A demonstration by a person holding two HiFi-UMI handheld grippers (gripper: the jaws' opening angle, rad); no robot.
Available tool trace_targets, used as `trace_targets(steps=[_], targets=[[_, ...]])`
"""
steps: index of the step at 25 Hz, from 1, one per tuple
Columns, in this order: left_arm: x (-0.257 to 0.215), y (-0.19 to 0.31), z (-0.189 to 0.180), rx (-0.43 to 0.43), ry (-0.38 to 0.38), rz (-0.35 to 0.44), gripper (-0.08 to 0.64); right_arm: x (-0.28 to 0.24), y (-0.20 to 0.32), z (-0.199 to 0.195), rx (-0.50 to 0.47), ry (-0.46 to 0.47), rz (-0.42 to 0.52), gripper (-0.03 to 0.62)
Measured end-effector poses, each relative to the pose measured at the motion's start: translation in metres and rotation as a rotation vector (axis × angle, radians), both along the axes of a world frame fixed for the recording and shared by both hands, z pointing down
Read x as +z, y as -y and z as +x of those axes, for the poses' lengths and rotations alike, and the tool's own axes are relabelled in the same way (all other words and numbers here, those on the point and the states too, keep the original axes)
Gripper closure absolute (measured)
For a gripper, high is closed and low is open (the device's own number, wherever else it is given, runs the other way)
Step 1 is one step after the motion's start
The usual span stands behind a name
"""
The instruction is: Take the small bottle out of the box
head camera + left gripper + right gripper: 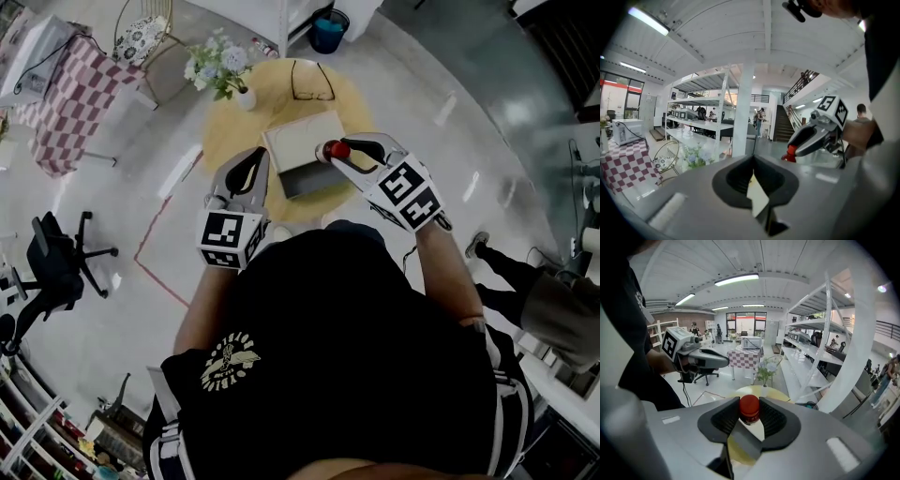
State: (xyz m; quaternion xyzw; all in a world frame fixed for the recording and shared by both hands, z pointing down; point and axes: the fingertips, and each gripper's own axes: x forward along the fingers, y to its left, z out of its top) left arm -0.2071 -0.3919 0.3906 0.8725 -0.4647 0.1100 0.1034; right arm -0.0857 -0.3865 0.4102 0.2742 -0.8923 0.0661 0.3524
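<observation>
Bright, open hall with white shelving, a staircase and a glossy pale floor surrounded the person, who stood over a round yellow table (234, 131). On the table lay an open white box (305, 141) with a grey inside, and a vase of flowers (220, 70) stood near the table's far left edge.

The right gripper (339, 153) pinched the small bottle (749, 408) between its ribbed black pads. The bottle sat close to the jaw tips, with its red cap facing back toward the gripper's camera and its pale body pointing away below the cap. In the head view, the bottle was out of the box, raised over the box's right edge, and the yellow table showed beyond the jaws.

The left gripper (753, 164) was beside it on the left, near but not touching. Its jaws were pressed together at the tips with nothing between them, and they pointed out toward the shelving and flowers.
</observation>
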Motion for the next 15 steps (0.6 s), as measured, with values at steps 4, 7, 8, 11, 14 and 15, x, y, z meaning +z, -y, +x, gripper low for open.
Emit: trace_targets(steps=[4, 7, 8, 11, 14, 15], targets=[[-0.020, 0.007, 0.018, 0.014, -0.014, 0.033, 0.560, -0.035, 0.006, 0.012, -0.044, -0.043, 0.077, 0.453], [-0.019, 0.010, 0.025, 0.001, -0.008, 0.028, 0.560, -0.046, 0.006, 0.019, -0.069, -0.039, 0.094, 0.453], [-0.017, 0.010, 0.027, -0.005, -0.007, 0.022, 0.560, -0.047, 0.006, 0.022, -0.075, -0.029, 0.093, 0.453], [-0.016, 0.013, 0.035, -0.030, -0.005, 0.011, 0.560, -0.052, 0.006, 0.032, -0.095, -0.013, 0.095, 0.453], [-0.020, 0.018, 0.041, -0.061, -0.004, 0.014, 0.560, -0.062, 0.009, 0.041, -0.124, -0.007, 0.110, 0.453], [-0.020, 0.020, 0.043, -0.071, -0.003, 0.015, 0.560, -0.065, 0.011, 0.043, -0.134, -0.005, 0.115, 0.453]])
